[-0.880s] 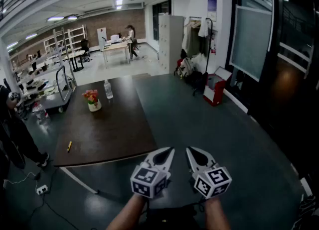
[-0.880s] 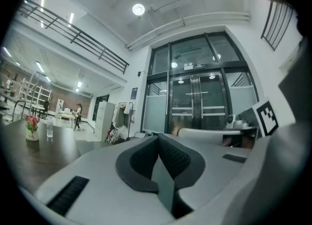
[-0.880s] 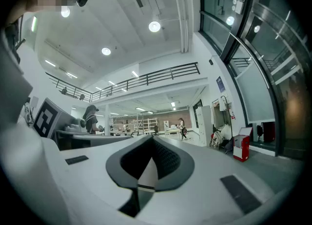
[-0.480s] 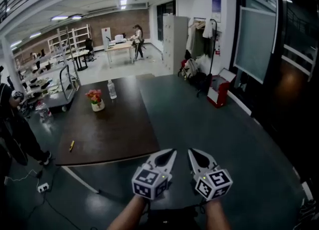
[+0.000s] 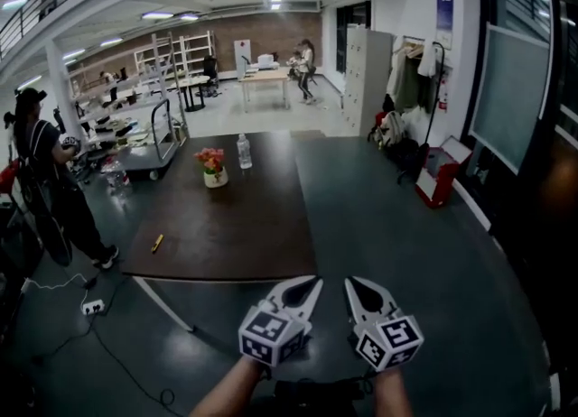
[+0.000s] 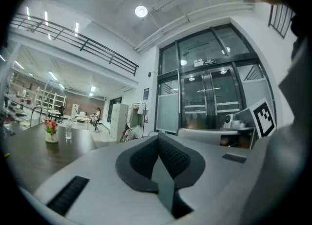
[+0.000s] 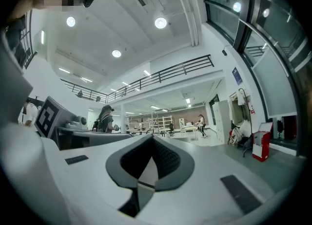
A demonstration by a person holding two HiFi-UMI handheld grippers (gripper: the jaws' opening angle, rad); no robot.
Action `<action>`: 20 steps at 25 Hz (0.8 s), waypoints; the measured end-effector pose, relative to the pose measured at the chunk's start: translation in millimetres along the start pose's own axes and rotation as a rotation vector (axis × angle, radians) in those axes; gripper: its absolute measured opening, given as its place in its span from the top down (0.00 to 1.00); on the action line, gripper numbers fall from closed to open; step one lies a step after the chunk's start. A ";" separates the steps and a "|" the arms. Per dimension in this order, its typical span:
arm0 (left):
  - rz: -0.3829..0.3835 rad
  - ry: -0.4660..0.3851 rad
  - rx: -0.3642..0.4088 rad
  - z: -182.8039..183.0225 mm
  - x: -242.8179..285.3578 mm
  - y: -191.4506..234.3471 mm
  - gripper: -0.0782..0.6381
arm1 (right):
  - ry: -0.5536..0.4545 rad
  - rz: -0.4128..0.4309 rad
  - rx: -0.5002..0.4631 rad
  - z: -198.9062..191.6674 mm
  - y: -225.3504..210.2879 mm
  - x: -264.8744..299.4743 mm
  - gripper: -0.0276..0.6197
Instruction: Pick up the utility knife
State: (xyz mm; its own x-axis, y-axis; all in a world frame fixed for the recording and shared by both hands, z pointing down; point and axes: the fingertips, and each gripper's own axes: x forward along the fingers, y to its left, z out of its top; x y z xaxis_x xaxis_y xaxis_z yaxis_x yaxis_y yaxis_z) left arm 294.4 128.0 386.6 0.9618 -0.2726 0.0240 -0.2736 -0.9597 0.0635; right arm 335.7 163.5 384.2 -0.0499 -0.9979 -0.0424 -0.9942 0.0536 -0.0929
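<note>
A small yellow utility knife (image 5: pixel 157 243) lies near the left edge of a long dark brown table (image 5: pixel 244 226), far ahead and to the left of both grippers. My left gripper (image 5: pixel 315 282) is held level at the bottom centre of the head view, its jaws shut with nothing between them. Beside it, my right gripper (image 5: pixel 350 283) is also level and shut on nothing. In the left gripper view the shut jaws (image 6: pixel 158 139) point past the table's end. The right gripper view shows shut jaws (image 7: pixel 152 139) facing the hall.
A flower pot (image 5: pixel 214 170) and a water bottle (image 5: pixel 243 152) stand at the table's far end. A person in dark clothes (image 5: pixel 54 185) stands left of the table by a cart (image 5: pixel 153 144). A power strip (image 5: pixel 93 306) and cables lie on the floor. Lockers (image 5: pixel 366 81) and a red bin (image 5: pixel 436 177) stand at the right.
The view has swung left and moved forward: the table, knife and standing person have shifted right in the picture. Both grippers stay shut, side by side.
</note>
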 end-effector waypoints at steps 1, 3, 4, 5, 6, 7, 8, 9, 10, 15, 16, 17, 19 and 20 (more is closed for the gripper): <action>0.026 0.001 0.001 -0.5 -4.0 6.2 0.88 | 0.002 0.019 0.004 -2.9 1.3 4.7 0.94; 0.079 -0.002 0.001 -0.4 -13.9 16.1 0.88 | 0.010 0.056 0.002 -6.1 4.5 11.7 0.94; 0.109 -0.003 -0.002 -0.4 -19.9 20.9 0.88 | 0.017 0.078 0.003 -7.4 7.6 15.0 0.94; 0.143 -0.003 -0.006 -0.8 -26.5 26.5 0.88 | 0.023 0.105 0.007 -8.9 12.1 18.9 0.94; 0.177 -0.003 -0.011 -1.5 -33.5 32.9 0.88 | 0.029 0.135 0.012 -10.5 18.0 23.6 0.94; 0.211 -0.002 -0.016 -2.6 -40.4 39.8 0.88 | 0.036 0.165 0.017 -12.5 24.4 28.7 0.94; 0.243 -0.002 -0.019 -3.9 -47.3 46.8 0.88 | 0.041 0.193 0.021 -14.7 30.5 34.1 0.94; 0.274 0.000 -0.020 -5.5 -54.0 54.0 0.88 | 0.046 0.219 0.024 -17.1 36.2 39.9 0.94; 0.303 0.002 -0.021 -7.2 -60.8 61.4 0.88 | 0.050 0.245 0.026 -19.7 41.9 46.0 0.94; 0.445 0.004 -0.038 -11.6 -100.8 97.7 0.88 | 0.069 0.359 0.035 -29.4 73.1 75.6 0.94; 0.471 0.003 -0.040 -12.0 -109.5 104.1 0.88 | 0.071 0.380 0.036 -30.3 80.3 80.8 0.94; 0.496 0.003 -0.043 -12.5 -117.9 110.6 0.88 | 0.073 0.403 0.036 -31.3 88.2 85.9 0.94; 0.543 0.004 -0.049 -14.1 -134.1 123.6 0.88 | 0.081 0.459 0.034 -33.9 106.3 95.7 0.94; 0.564 0.005 -0.053 -15.2 -141.9 129.9 0.88 | 0.086 0.489 0.032 -35.5 116.3 100.0 0.94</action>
State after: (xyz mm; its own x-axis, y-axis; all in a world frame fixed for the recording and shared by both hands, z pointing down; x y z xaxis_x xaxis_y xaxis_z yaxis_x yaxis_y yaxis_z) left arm 122.3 43.1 406.6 0.6665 -0.7419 0.0734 -0.7453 -0.6607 0.0894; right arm 211.7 68.6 404.5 -0.5184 -0.8551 -0.0065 -0.8492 0.5158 -0.1130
